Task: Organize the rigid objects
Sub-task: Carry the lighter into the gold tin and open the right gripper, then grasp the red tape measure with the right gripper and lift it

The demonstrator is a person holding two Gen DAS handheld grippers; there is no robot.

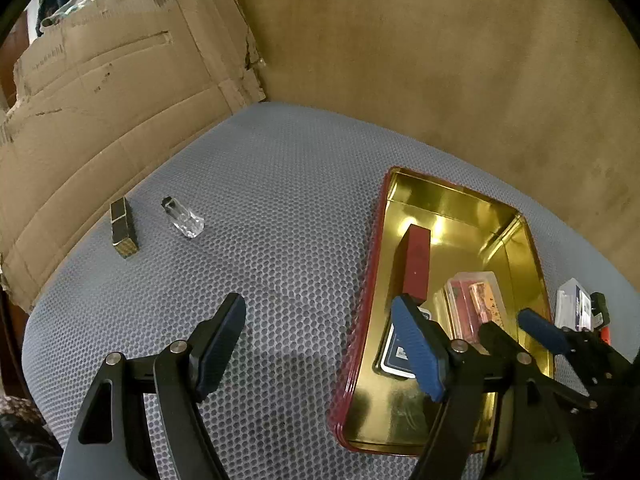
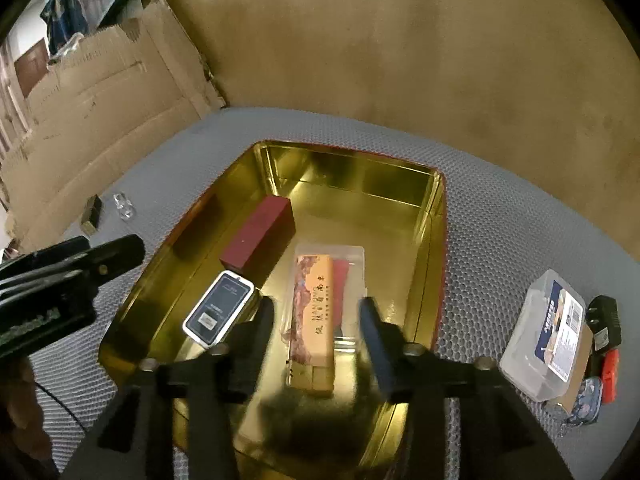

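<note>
Right gripper (image 2: 318,320) parted, astride clear case (image 2: 326,316) in gold tin (image 2: 434,240), pads not pressing. Left gripper (image 1: 316,336) wide, empty; glass bottle (image 1: 184,216) at 10 o'clock.

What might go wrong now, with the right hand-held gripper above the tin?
1. The right hand-held gripper has open fingers astride the clear plastic case with an orange card in the gold tin box; lifting carelessly may drag it.
2. The small clear glass bottle lies on its side on the grey mat and may roll.
</note>
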